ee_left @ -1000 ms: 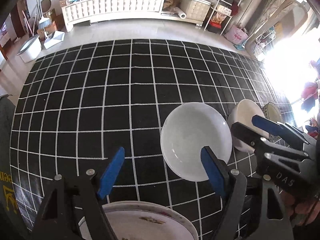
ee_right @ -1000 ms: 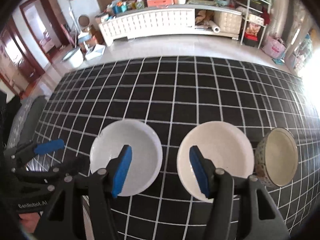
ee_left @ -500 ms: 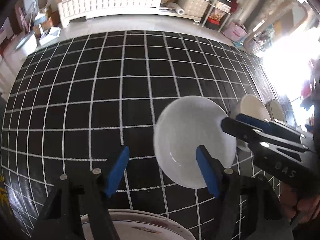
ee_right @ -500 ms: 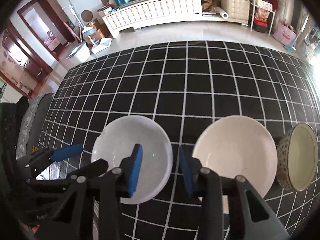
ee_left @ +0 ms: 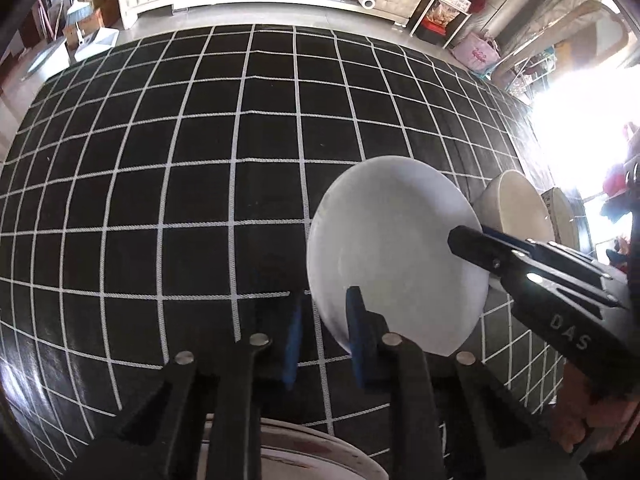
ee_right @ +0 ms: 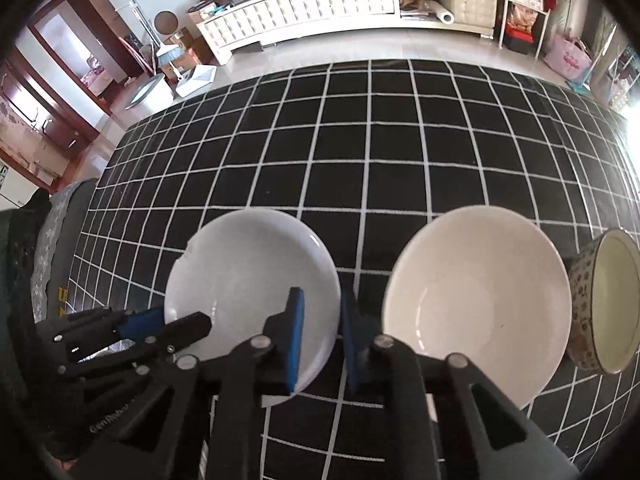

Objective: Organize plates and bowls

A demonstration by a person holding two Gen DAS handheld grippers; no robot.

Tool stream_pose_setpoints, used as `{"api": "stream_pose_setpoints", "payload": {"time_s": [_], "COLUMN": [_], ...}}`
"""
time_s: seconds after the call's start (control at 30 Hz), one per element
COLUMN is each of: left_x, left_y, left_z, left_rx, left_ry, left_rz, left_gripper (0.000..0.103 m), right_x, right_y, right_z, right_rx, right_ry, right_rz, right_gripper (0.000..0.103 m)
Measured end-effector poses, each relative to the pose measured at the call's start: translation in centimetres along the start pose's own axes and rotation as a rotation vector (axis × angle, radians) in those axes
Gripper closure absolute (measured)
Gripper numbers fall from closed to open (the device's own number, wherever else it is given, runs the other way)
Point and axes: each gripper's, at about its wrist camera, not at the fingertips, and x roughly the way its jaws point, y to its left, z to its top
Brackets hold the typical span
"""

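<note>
Open cloth ahead, dishes crowding the near edge

From the right wrist view, the grid cloth (ee_right: pixel 360 152) lies bare toward 12 o'clock; white plate (ee_right: pixel 248 280) at 9, cream bowl (ee_right: pixel 476 300) at 3, patterned bowl (ee_right: pixel 604 300) just beyond it; a narrow gap runs between plate and cream bowl.
</note>
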Motion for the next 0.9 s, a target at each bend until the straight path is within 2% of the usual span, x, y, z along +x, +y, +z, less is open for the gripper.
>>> {"api": "stream_pose_setpoints", "payload": {"time_s": [0.27, 0.4, 0.57, 0.9], "left_x": [-1.0, -1.7, -3.1, -7.0], "left_y": [1.2, 0.6, -0.1, -3.5], "left_z": [-1.6, -2.8, -4.2, -7.6], "left_rx": [-0.052, -0.033, -0.014, 0.019], "left_ry": [-0.028, -0.02, -0.04, -0.06], "left_rz": [-0.008, 0.05, 0.075, 0.04], "left_gripper": [0.09, 0.091, 0.091, 0.091], "right_x": [0.1, -0.4, -2.2, -6.7], "right_y": [-0.2, 0.2, 1.1, -0.7], "right_z": [-0.5, -1.1, -2.1, -5.2], "right_rx": [0.02, 0.03, -0.005, 0.052], "right_ry": [-0.014, -0.024, -0.066, -0.076], "right_rz": [-0.021, -0.032, -0.068, -0.047], "right_gripper": [0.091, 0.093, 0.093, 0.093]}}
